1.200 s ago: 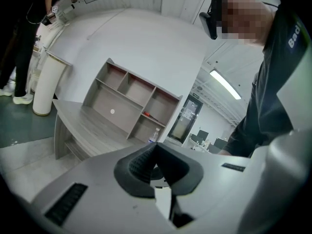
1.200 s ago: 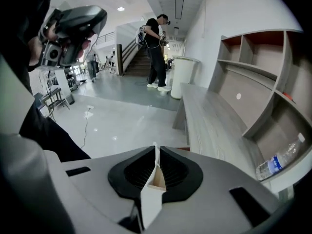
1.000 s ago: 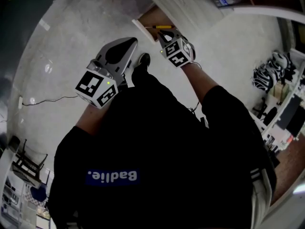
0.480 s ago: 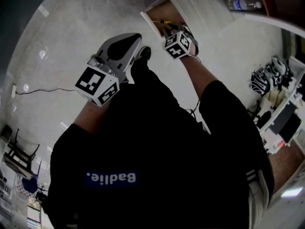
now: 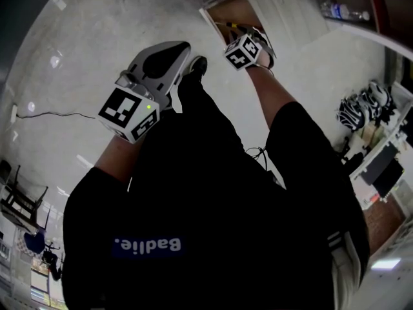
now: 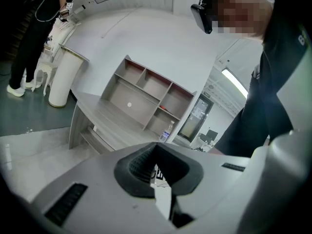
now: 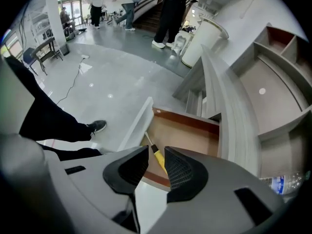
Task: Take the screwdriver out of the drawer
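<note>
Pale concrete floor (image 5: 97,31) all round; grey desk (image 7: 229,111) with one drawer (image 7: 190,133) pulled out.

Right gripper (image 7: 156,150): held over the open drawer, pointing down into it. Jaws a little apart, clamped on nothing. Screwdriver (image 7: 160,162) lies on the wooden drawer bottom just beyond the jaw tips, in line with the gap. Its yellow handle runs under the right-hand jaw and its metal shaft points away toward the drawer's front panel. Jaws and tool not touching, as far as the gripper view shows.

Left gripper (image 6: 156,150): held apart from the drawer, out at the person's left side. Jaws together, nothing between them. Ahead of it is an open-fronted shelf unit (image 6: 146,96) on the desk, with a water bottle (image 6: 166,130) beside it.
</note>
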Demonstrator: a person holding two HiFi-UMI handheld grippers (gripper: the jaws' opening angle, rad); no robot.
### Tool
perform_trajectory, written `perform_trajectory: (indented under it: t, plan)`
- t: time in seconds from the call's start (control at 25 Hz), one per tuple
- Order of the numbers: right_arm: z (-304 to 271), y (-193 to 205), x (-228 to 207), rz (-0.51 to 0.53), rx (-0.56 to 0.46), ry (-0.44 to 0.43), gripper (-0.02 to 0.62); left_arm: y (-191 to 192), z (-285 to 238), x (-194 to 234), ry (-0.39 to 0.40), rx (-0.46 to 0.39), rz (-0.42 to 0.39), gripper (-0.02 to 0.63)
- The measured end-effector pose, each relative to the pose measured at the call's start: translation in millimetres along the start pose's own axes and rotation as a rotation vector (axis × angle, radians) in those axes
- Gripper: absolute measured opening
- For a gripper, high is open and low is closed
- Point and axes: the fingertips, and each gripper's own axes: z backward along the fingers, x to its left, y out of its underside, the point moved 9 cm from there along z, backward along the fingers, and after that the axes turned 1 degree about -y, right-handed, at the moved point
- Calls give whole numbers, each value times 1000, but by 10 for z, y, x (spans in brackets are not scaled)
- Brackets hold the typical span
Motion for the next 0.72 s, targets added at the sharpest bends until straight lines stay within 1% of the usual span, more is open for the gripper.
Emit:
perform_trajectory:
  t: [0.2,0.32,0.52,0.72]
  plan:
    - [-230,76,19,107,67,-5,126,54,-12,58,-14,8,11,2]
    - [-367,116,41,140,96,-8,126,100,-6,97,-20,19,18,2]
    - [-562,121,29,214,155,18,126,174,12,157,-25,34,29,2]
    - [-675,95,27,313,194,29,126,217,30,172,-23,48,41,2]
